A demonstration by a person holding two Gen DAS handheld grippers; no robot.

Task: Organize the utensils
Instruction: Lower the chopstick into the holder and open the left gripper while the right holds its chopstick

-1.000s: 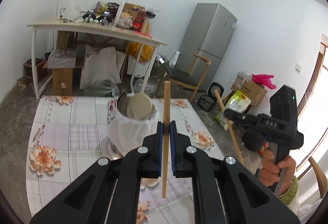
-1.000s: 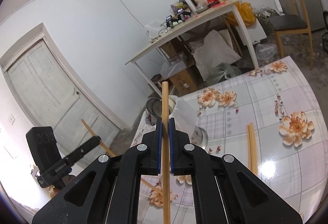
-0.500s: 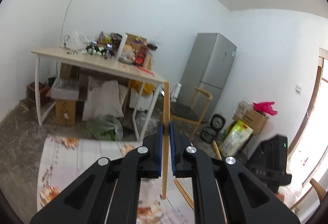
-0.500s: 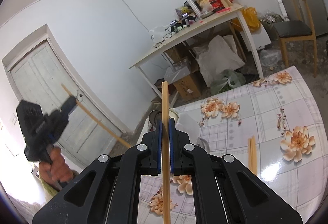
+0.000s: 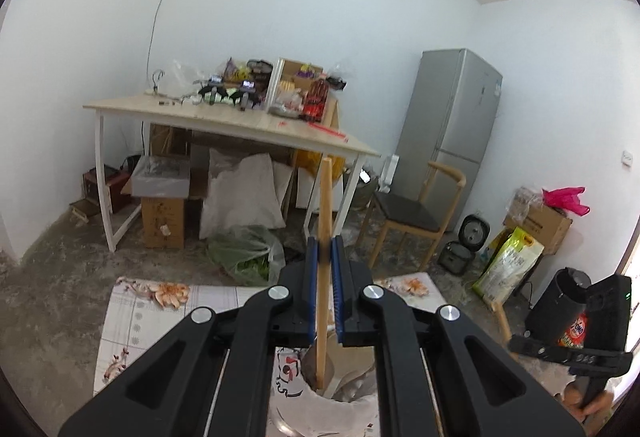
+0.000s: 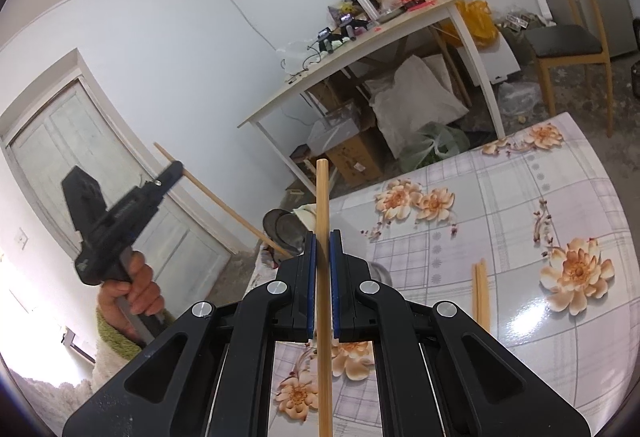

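Left wrist view: left gripper [image 5: 324, 253] clamped on a wooden chopstick [image 5: 323, 269], stick upright, its lower tip over the mouth of the white-wrapped holder [image 5: 320, 409] near the far edge of the floral table [image 5: 132, 321]. Right gripper [image 6: 322, 249] pinches a second chopstick [image 6: 322, 277], also upright. Two spare chopsticks [image 6: 480, 293] lie flat together mid-table toward the right edge. Left hand [image 6: 132, 293] wraps its gripper's handle.

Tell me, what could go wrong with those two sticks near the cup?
The left gripper pinches its chopstick at one thin spot, so it might swivel and miss the holder below its tip. The right gripper grips its chopstick the same way; it could slip. Two more chopsticks on the table could get knocked.
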